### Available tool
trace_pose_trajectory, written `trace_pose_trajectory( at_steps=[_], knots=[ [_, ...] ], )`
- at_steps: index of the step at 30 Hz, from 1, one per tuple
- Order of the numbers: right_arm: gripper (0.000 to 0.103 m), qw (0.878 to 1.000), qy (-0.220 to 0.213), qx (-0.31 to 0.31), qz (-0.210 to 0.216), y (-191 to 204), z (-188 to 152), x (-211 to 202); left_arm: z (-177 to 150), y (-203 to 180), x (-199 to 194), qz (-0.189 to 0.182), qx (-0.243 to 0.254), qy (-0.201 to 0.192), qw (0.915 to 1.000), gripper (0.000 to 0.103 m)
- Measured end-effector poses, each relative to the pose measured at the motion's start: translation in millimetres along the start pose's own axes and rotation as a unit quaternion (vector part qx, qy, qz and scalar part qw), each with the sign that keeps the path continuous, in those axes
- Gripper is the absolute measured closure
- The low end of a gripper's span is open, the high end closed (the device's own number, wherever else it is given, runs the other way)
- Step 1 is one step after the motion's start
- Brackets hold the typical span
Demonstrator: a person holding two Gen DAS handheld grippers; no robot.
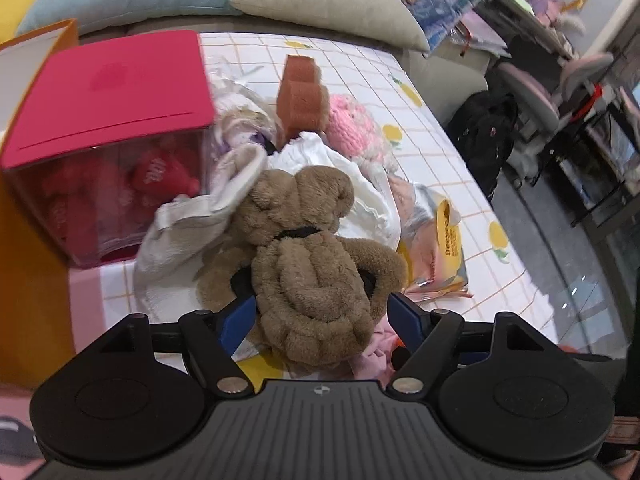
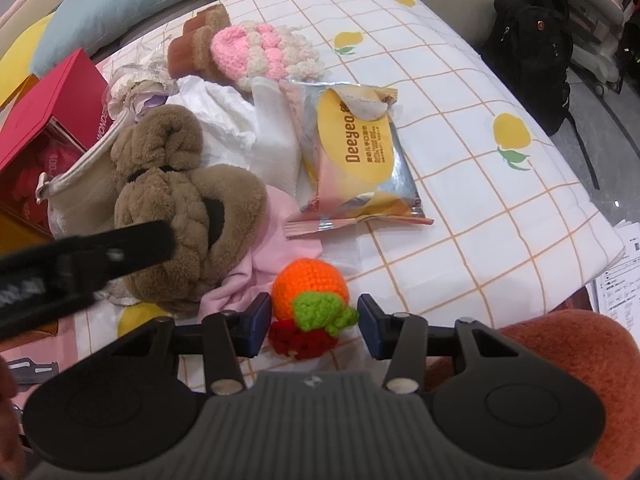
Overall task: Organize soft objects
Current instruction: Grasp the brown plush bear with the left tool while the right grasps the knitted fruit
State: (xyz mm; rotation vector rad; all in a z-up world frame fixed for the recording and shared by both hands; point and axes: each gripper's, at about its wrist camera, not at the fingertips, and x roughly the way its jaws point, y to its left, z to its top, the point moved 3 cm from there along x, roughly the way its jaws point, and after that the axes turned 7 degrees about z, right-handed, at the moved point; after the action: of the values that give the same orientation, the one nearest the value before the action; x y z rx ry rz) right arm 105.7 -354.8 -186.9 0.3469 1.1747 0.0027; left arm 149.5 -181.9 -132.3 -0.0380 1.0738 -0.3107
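A brown plush toy [image 1: 308,264] lies on a pile of soft things on the checked cloth [image 1: 432,160]. My left gripper [image 1: 322,312] is open, one blue finger on each side of the plush's lower end. In the right wrist view the plush [image 2: 180,204] lies at the left with the left gripper's black finger across it. My right gripper [image 2: 314,316] is open around an orange crocheted fruit [image 2: 310,286] with a green leaf and a red piece below. A pink crocheted piece [image 2: 264,52], white cloths [image 2: 224,116] and a pink cloth [image 2: 268,248] lie in the pile.
A clear box with a red lid [image 1: 108,92] holding red items stands left, beside an orange box [image 1: 24,240]. A brown sponge block [image 1: 302,96] stands behind the pile. A Deeyeo wipes packet [image 2: 356,152] lies mid-table. Cushions [image 1: 320,0] line the back. A black backpack [image 2: 528,40] sits on the floor at right.
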Motion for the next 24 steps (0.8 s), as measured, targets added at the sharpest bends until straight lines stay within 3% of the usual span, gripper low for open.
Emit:
trace_pose_trajectory(
  at_steps=[3,6,7,10,12,24],
  knots=[
    [0.057,1.000,0.005,0.005,0.005,0,1,5,-1,-3,11,0.020,0.016,0.008,0.9997,0.015],
    [0.058,1.000,0.004,0.003,0.005,1,2,5,-3,1,19,0.016,0.012,0.012,0.9997,0.019],
    [0.058,1.000,0.003,0.001,0.004,1,1,5,-3,2,19,0.009,0.012,0.010,0.9998,0.030],
    [0.058,1.000,-0.002,-0.001,0.000,1,1,3,-4,0,17,0.001,0.023,0.005,0.9997,0.048],
    [0.059,1.000,-0.011,-0.003,-0.004,1,1,-1,-5,0,13,-0.002,0.027,-0.002,0.9996,0.054],
    [0.059,0.997,-0.075,-0.027,0.000,10,-5,-36,-13,10,-49,-0.032,0.042,-0.063,0.9966,0.064]
  ],
)
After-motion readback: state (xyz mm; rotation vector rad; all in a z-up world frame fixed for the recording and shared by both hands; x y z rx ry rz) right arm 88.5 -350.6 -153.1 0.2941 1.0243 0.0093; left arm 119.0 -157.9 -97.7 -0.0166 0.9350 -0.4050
